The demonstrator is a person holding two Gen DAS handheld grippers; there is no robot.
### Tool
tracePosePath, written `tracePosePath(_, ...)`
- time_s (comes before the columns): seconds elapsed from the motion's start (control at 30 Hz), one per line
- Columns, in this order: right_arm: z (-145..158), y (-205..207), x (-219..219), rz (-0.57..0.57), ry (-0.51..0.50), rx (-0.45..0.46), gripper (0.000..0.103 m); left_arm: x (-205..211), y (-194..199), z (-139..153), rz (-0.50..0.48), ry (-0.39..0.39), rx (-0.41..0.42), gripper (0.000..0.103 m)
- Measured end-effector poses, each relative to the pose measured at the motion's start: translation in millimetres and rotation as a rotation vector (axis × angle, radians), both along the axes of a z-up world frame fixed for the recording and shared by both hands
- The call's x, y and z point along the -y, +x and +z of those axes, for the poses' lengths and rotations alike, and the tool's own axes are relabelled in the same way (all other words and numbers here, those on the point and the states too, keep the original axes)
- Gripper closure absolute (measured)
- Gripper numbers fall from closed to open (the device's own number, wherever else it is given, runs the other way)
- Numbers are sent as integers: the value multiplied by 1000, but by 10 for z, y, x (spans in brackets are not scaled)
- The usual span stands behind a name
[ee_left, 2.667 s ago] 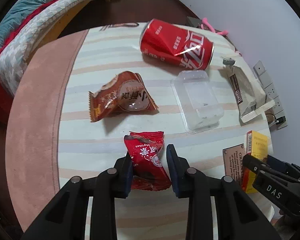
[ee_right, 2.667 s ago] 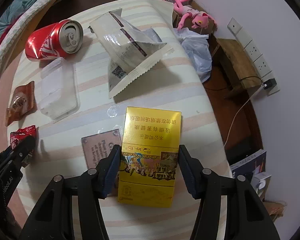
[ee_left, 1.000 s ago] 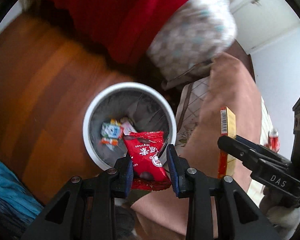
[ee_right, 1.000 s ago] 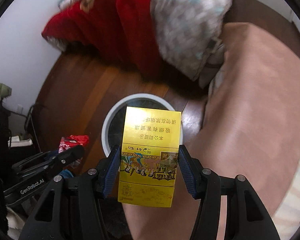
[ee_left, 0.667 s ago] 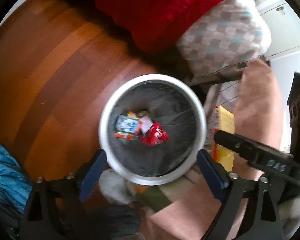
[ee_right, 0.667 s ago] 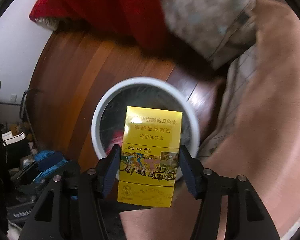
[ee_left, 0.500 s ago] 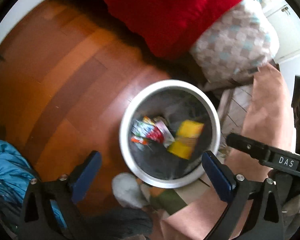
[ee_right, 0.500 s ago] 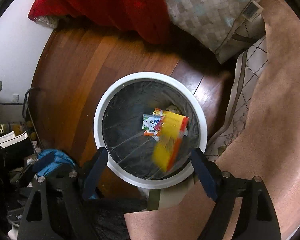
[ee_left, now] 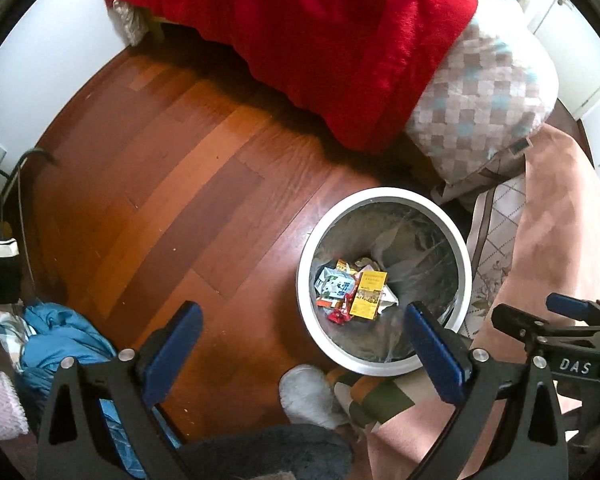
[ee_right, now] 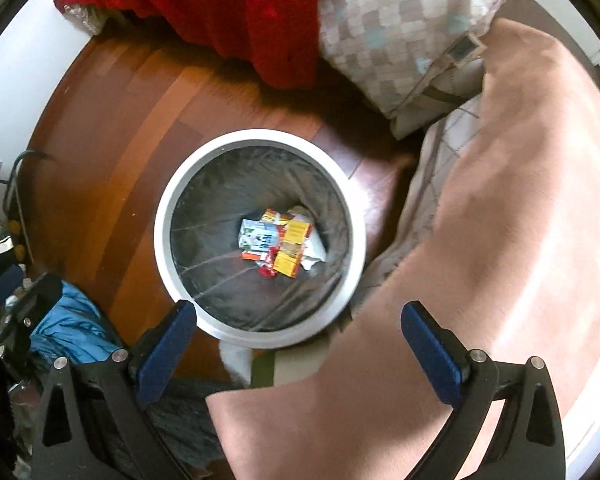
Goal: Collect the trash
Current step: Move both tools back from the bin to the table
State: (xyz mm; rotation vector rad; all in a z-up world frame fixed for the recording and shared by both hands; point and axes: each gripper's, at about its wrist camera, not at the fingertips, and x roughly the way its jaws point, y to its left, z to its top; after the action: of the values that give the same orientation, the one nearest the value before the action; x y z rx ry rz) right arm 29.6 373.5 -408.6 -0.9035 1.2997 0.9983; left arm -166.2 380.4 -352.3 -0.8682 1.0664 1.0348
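In the left wrist view, the left gripper (ee_left: 302,340) points down at the wood floor (ee_left: 160,200). Its blue fingers (ee_left: 172,344) are far apart and nothing is between them. A round white trash bin (ee_left: 384,280) with a dark bag inside stands on the floor, close to the right finger. At the bottom of the bin lie a yellow box (ee_left: 369,294), a small red wrapper (ee_left: 340,314) just beside it, and a white and blue wrapper (ee_left: 334,286). A red blanket (ee_left: 320,40) and a checked quilt (ee_left: 480,100) hang down from a bed behind the bin. A pink cloth (ee_left: 552,240) covers the bench at the right. The right gripper (ee_left: 556,332) pokes in from the right edge. A blue cloth (ee_left: 56,344) lies on the floor at the left.

In the right wrist view, the right gripper (ee_right: 300,340) looks straight down over the bin (ee_right: 260,236). Its fingers (ee_right: 166,344) are opening wide, and nothing is between them. The yellow box (ee_right: 292,248) lies at the bottom of the bin, touching the red wrapper (ee_right: 266,269) and the white and blue wrapper (ee_right: 256,238). The pink cloth (ee_right: 480,280) fills the right side. The left gripper (ee_right: 24,300) shows at the left edge.
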Motion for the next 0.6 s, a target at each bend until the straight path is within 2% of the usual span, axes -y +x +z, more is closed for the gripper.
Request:
tracePosePath(0.3,292,-21,274,-40,59,8,0,178,23,262,-24,42,3,1)
tracePosePath(0.47,579,-50,435,-48,120,13,0,327,30,571,-33,90,12,1)
tracePosePath(0.6,910,-47,612,-73,196,-4,0,469,53,921,-55,159,17,1)
